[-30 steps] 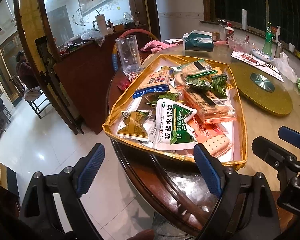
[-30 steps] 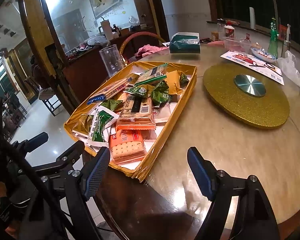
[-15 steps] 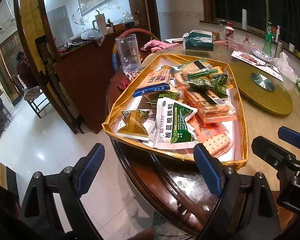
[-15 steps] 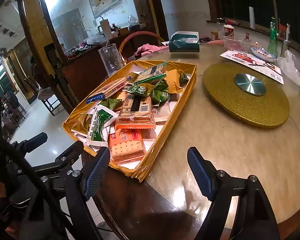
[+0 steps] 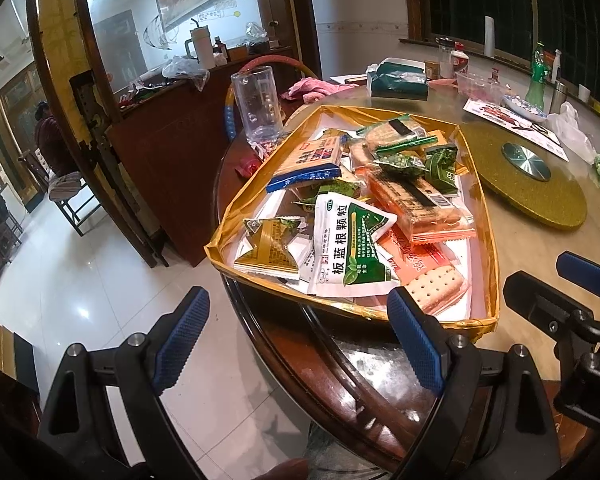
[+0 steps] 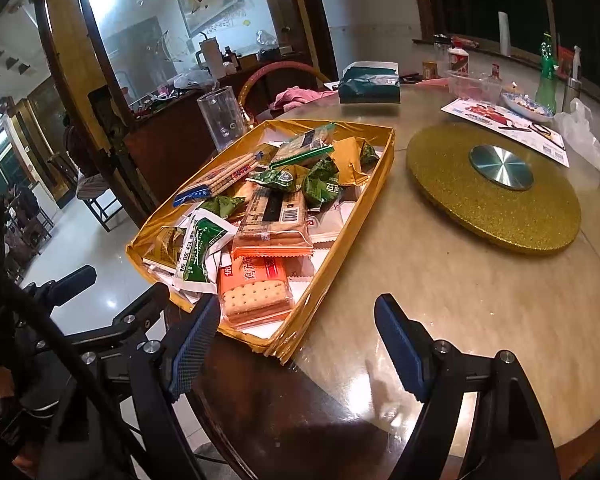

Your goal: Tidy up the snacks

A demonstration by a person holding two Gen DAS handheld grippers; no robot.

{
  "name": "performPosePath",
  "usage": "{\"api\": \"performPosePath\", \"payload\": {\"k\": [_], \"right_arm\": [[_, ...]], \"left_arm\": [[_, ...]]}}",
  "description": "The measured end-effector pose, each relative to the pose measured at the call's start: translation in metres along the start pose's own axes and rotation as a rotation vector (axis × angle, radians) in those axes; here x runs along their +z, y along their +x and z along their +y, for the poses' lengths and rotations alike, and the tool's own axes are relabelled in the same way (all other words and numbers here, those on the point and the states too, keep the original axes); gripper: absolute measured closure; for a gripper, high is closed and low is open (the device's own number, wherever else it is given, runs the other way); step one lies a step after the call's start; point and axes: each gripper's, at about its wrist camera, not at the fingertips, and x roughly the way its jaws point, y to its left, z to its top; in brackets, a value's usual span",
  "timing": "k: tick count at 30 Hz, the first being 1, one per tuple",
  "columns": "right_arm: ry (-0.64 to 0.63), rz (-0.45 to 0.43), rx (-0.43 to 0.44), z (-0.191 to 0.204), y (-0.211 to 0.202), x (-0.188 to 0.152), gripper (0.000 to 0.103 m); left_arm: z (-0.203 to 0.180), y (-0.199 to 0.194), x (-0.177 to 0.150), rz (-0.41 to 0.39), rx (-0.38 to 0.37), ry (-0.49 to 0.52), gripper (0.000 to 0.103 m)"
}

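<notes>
A gold tray full of mixed snack packets sits at the near edge of a round table. It holds a white and green sachet, an orange cracker pack, a long biscuit pack, a blue-ended pack and green wrapped sweets. My left gripper is open and empty, just short of the tray's near edge. My right gripper is open and empty over the tray's near right corner.
A gold turntable lies right of the tray. A clear plastic jug stands left of it. A dark green box, bottles, a bowl and a flyer stand at the back. The table edge drops to a tiled floor.
Both grippers have eased slightly closer to the tray. Nothing was picked up or let go.
</notes>
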Motion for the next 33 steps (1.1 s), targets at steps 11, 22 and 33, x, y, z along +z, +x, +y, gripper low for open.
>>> {"api": "performPosePath", "payload": {"k": [11,22,33], "right_arm": [[-0.002,0.004,-0.001,0.0029,0.0027,-0.0007,0.023],[-0.001,0.009,0.002,0.0039,0.0043,-0.0005,0.023],[-0.003,0.008,-0.001,0.0049,0.0044,-0.0002,0.023]], "left_arm": [[0.0025,0.002,0.0,0.003,0.001,-0.002,0.013],[0.0033,0.0027,-0.0005,0.004,0.001,-0.001,0.013],[0.0041,0.0044,-0.0003,0.006,-0.001,-0.002,0.013]]}}
